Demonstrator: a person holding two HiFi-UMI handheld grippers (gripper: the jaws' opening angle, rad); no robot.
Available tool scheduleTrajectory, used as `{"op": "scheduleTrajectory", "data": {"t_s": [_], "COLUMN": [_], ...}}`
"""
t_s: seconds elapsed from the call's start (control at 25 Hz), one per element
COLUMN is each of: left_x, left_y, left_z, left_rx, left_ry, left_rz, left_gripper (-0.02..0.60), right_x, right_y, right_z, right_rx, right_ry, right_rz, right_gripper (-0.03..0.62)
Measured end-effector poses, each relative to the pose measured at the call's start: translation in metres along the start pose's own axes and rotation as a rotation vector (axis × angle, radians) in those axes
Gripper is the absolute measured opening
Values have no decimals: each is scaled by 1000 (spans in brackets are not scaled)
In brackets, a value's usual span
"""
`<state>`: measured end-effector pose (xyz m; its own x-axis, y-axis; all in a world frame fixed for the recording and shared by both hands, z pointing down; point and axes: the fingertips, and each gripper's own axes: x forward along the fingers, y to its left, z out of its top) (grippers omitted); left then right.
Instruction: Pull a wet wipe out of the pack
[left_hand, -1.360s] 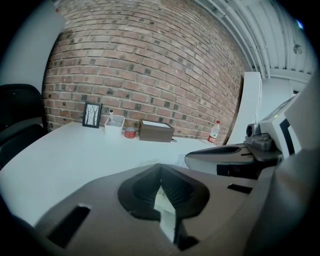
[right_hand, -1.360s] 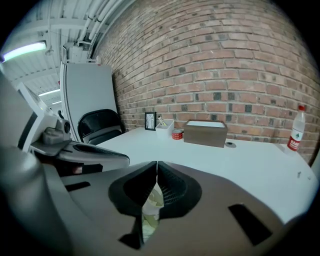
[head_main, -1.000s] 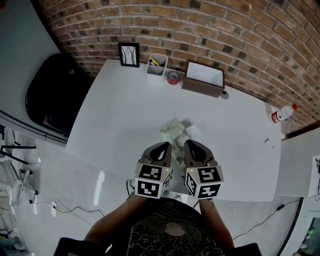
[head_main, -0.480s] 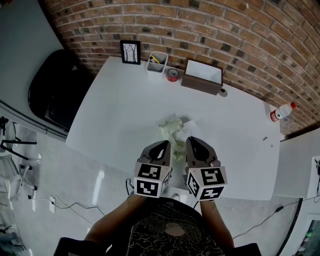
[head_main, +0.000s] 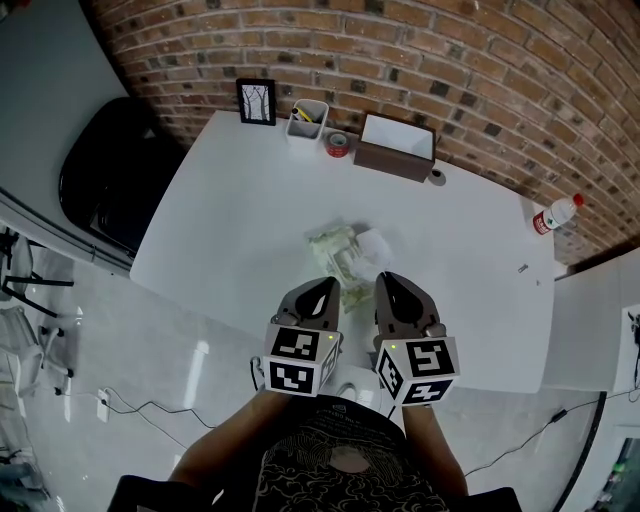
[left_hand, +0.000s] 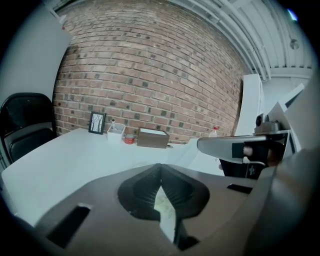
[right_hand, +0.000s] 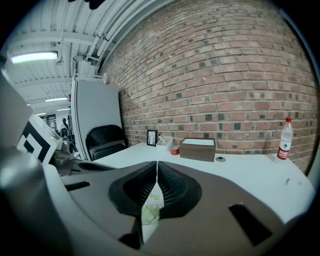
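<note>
The pale green wet wipe pack (head_main: 333, 250) lies crumpled on the white table (head_main: 230, 220), with a white sheet (head_main: 375, 243) at its right side. My left gripper (head_main: 327, 289) hovers just on the near side of the pack, shut with nothing held. My right gripper (head_main: 389, 281) is beside it, also shut and empty, near the white sheet. In the left gripper view the jaws of the left gripper (left_hand: 160, 168) meet, and the pack (left_hand: 163, 204) shows through the gap beneath. The right gripper view shows the right gripper (right_hand: 157, 165) shut above the pack (right_hand: 150, 209).
Along the brick wall stand a small picture frame (head_main: 257, 101), a white pen holder (head_main: 308, 122), a red tape roll (head_main: 337, 144) and a brown box (head_main: 397, 146). A bottle (head_main: 553, 214) stands at the far right. A black chair (head_main: 105, 180) sits left of the table.
Both grippers stay shut and side by side near the table's front edge. The head view has shifted slightly, so the pack now sits a little further left and up in the picture.
</note>
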<state>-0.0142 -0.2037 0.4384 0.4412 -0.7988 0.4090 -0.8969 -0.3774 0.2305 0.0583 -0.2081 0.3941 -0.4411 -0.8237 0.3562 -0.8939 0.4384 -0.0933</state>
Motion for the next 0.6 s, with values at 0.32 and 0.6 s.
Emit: {"op": "scheduleTrajectory", "data": {"t_s": [0.32, 0.6], "left_x": [-14, -31], "left_y": [-26, -45], "left_z": [1, -4], "left_rx": [25, 28], "left_ry": [-22, -39], "left_rz": [0, 22], "left_gripper": [11, 11], "right_x": [-31, -57], "right_y": [-3, 0], "right_z": [-5, -11], "right_rx": [-9, -27], "right_ry": [-12, -17], "right_rz": [4, 28], "right_gripper": [21, 21]}}
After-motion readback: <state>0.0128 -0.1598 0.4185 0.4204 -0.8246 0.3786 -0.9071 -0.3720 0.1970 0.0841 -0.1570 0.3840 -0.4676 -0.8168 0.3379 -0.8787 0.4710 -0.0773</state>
